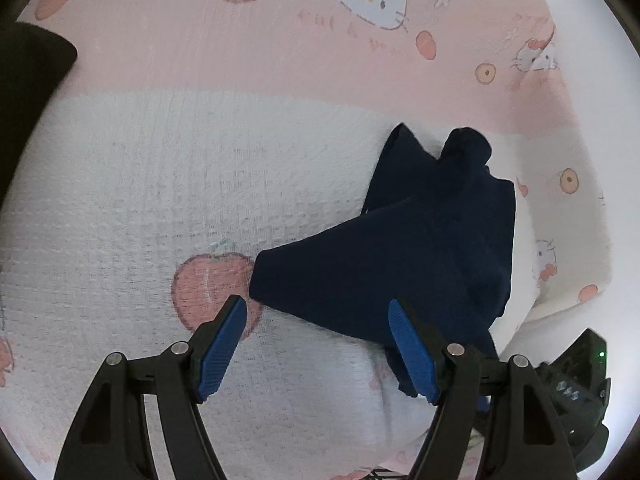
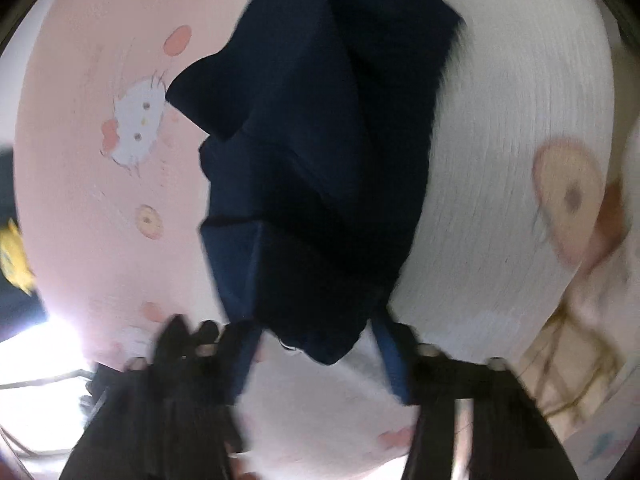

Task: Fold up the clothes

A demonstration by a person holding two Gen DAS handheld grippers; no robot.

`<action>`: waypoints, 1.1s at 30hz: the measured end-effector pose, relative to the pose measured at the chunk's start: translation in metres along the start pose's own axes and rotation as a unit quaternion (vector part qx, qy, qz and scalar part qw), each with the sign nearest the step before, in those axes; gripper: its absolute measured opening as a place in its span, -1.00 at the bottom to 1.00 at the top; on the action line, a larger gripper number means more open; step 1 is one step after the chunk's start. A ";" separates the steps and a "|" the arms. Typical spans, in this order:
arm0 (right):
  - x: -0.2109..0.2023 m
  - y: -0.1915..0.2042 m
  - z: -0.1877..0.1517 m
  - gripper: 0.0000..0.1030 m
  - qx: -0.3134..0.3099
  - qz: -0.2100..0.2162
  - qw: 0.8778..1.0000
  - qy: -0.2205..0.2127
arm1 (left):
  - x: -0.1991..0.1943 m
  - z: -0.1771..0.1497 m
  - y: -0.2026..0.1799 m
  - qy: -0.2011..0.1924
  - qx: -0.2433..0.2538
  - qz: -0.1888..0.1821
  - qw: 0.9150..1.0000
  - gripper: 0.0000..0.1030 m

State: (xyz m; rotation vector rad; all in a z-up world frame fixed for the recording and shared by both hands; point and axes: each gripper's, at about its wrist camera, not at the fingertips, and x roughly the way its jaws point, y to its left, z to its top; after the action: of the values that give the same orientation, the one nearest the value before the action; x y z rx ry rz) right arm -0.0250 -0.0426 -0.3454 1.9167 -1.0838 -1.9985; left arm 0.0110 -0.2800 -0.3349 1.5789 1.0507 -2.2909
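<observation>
Navy garment (image 1: 400, 256) crumpled on a pink-and-white blanket (image 1: 160, 184).
We hold the left tool (image 1: 318, 344) spread; the right tool (image 2: 316, 360) stands apart around its near corner, not pinching.

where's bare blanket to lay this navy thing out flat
The widest bare patch is the white blanket left of the navy garment, from the apple print up to the pink band. It is crowded at the right, where the blanket's edge runs close to the garment.
</observation>
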 end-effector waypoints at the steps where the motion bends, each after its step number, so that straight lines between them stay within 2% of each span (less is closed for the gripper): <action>1: -0.001 0.004 0.000 -0.35 -0.023 -0.020 1.000 -0.007 | 0.002 0.000 0.001 0.003 -0.002 -0.002 1.000 0.39; 3: -0.003 0.011 0.001 -0.48 -0.067 -0.057 0.996 -0.017 | 0.005 0.000 0.002 0.006 -0.007 -0.006 1.000 0.39; 8: -0.011 0.029 -0.001 -0.50 -0.170 -0.139 0.974 -0.051 | 0.009 0.001 -0.003 0.009 -0.004 -0.015 1.000 0.40; 13: -0.021 0.018 0.008 -0.50 -0.199 -0.175 0.963 -0.050 | 0.020 -0.001 -0.018 0.023 0.019 -0.015 0.999 0.39; 16: -0.029 0.014 0.009 -0.50 -0.221 -0.181 0.957 -0.060 | 0.023 -0.010 -0.029 -0.002 0.060 -0.019 0.998 0.38; 17: -0.031 0.013 0.010 -0.50 -0.233 -0.183 0.953 -0.062 | 0.025 -0.013 -0.033 -0.004 0.071 -0.015 0.997 0.32; 19: -0.034 0.011 0.011 -0.50 -0.258 -0.190 0.945 -0.066 | 0.028 -0.022 -0.042 -0.007 0.100 -0.012 0.995 -0.59; 20: -0.034 0.010 0.012 -0.50 -0.266 -0.192 0.942 -0.068 | 0.030 -0.025 -0.045 -0.006 0.112 0.002 0.994 -0.70; 22: -0.030 0.014 0.013 -0.50 -0.271 -0.190 0.941 -0.067 | 0.034 -0.032 -0.049 0.004 0.134 0.015 0.991 -0.81; 24: -0.022 0.026 0.014 -0.50 -0.274 -0.183 0.942 -0.070 | 0.028 -0.036 -0.047 -0.004 0.131 0.002 0.991 -0.83; 26: -0.022 0.031 0.016 -0.50 -0.292 -0.187 0.935 -0.071 | 0.019 -0.040 -0.042 -0.010 0.112 -0.028 0.993 -0.84; 33: -0.029 0.040 0.022 -0.50 -0.326 -0.220 0.917 -0.068 | 0.017 -0.053 -0.050 -0.006 0.140 -0.019 0.990 -0.85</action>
State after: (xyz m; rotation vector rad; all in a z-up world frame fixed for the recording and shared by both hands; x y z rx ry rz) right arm -0.0547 -0.0466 -0.3003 1.7484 0.0622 -2.3289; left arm 0.0185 -0.2057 -0.3378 1.6505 0.7882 -2.5627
